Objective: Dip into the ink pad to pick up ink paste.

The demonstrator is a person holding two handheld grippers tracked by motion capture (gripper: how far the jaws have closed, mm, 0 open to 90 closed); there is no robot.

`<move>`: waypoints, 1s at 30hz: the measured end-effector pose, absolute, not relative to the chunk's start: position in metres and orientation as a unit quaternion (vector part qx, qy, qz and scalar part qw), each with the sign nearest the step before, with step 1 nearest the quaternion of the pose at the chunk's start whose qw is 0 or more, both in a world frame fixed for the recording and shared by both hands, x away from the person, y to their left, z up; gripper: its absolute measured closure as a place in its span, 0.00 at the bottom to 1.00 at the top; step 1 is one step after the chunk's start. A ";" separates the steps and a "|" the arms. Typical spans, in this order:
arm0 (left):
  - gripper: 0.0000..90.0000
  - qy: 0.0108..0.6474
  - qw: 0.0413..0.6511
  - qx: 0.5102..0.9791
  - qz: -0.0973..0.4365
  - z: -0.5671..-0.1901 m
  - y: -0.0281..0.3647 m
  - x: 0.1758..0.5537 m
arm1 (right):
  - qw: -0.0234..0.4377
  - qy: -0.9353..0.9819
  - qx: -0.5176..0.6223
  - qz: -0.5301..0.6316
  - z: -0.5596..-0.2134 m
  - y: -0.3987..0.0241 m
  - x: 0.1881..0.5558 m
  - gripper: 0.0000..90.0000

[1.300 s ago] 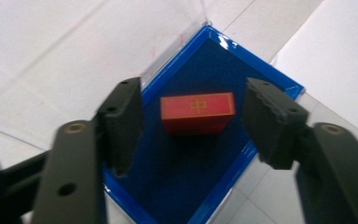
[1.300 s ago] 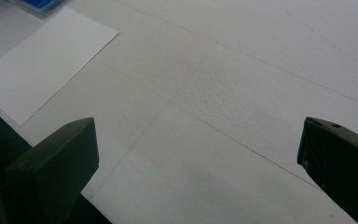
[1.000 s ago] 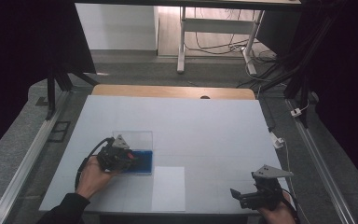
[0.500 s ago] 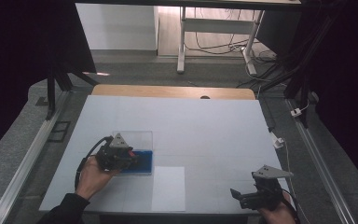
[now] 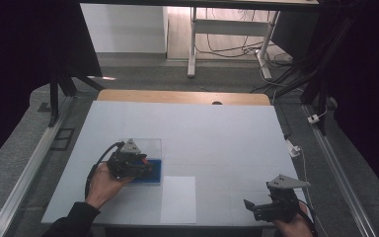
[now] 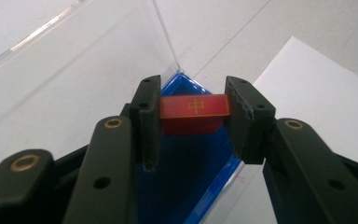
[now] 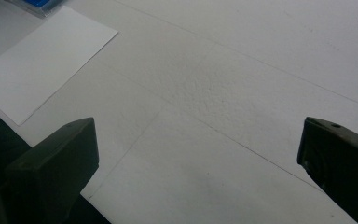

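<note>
Red and hard-looking, the small block (image 6: pixel 194 107) with a gold character on its face sits pinched between the jaws of the left gripper (image 6: pixel 194 122), held by its two short ends just above the blue-lined tray (image 6: pixel 186 186). It looks like a stiff, light game piece, probably lacquered wood or plastic, so it should neither bend nor crush. Its smooth faces could slip, though, if the grip eases. The ends are the sensible place to hold it, since that leaves the marked face clear. The clear box walls (image 6: pixel 165 35) around the tray rise close beside the jaws and look thin, so bumping them could shift the box.

In the high view, the left hand (image 5: pixel 102 178) reaches in from the near edge of the tray, with the gripper angled down over it. The white sheet (image 5: pixel 178 198) lies just right of the tray. The right gripper (image 5: pixel 249 205) rests well to the right of the tray, near the table's (image 5: pixel 217 133) front edge, its jaws spread wide on nothing.
</note>
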State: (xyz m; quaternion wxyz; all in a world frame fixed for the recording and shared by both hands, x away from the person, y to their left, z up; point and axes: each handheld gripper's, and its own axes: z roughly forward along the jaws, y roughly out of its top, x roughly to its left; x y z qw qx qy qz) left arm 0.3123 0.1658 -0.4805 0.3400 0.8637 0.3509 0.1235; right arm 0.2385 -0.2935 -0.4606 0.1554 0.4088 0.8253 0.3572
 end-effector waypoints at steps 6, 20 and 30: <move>0.64 0.346 0.333 0.869 0.119 -0.486 0.159 0.320 | 0.155 0.826 0.409 0.357 -0.461 -0.293 0.239 0.00; 0.64 0.350 0.312 0.876 0.111 -0.494 0.147 0.330 | 0.154 0.826 0.408 0.357 -0.461 -0.293 0.239 0.00; 0.65 0.347 0.317 0.874 0.119 -0.499 0.148 0.326 | 0.153 0.828 0.406 0.355 -0.461 -0.293 0.238 0.00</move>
